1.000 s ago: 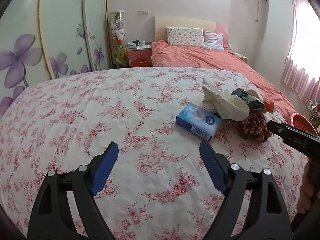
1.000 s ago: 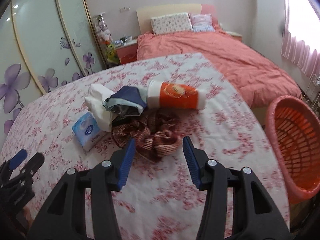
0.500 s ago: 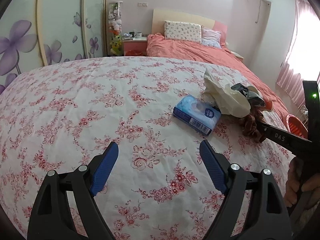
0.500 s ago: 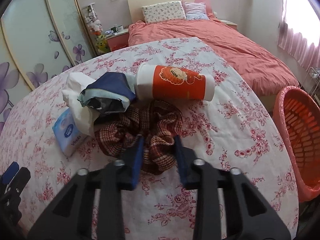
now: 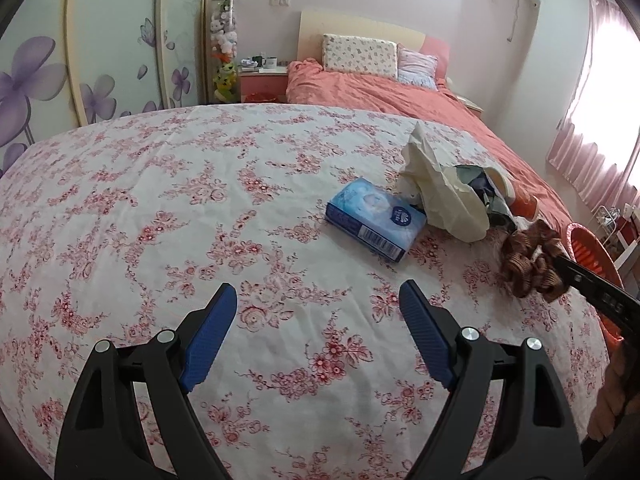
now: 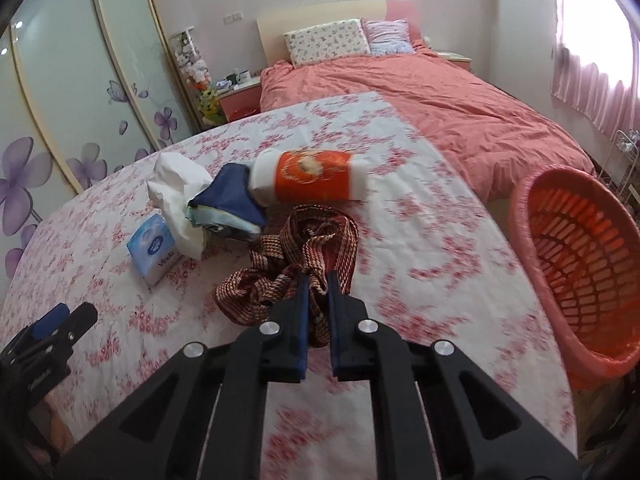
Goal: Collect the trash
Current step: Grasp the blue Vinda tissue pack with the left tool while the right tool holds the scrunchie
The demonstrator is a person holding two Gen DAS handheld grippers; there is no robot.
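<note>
A brown woven strap (image 6: pixel 316 236) lies bunched on the floral tablecloth (image 5: pixel 160 200). My right gripper (image 6: pixel 316 280) is closing on it, and its blue pads pinch a fold of the weave. In the left wrist view the strap (image 5: pixel 528 264) hangs at the right gripper's tip (image 5: pixel 560 264). Behind it lie a crumpled white bag (image 6: pixel 176 184), a dark blue wrapper (image 6: pixel 232 196) and an orange and white cup (image 6: pixel 316 178) on its side. A blue tissue pack (image 5: pixel 374 220) rests left of the bag. My left gripper (image 5: pixel 318 290) hovers open over bare cloth, in front of the pack.
An orange plastic basket (image 6: pixel 580 248) stands off the table's right edge. A bed with a salmon cover (image 6: pixel 440 92) lies beyond the table. Wardrobe doors with purple flowers (image 5: pixel 40 80) line the left side. A hand (image 5: pixel 612 400) shows at the lower right.
My right gripper moved forward onto the strap and its jaws closed from wide apart to pinching it. The strap has shifted right with it. The left gripper stayed open and nearly still.
</note>
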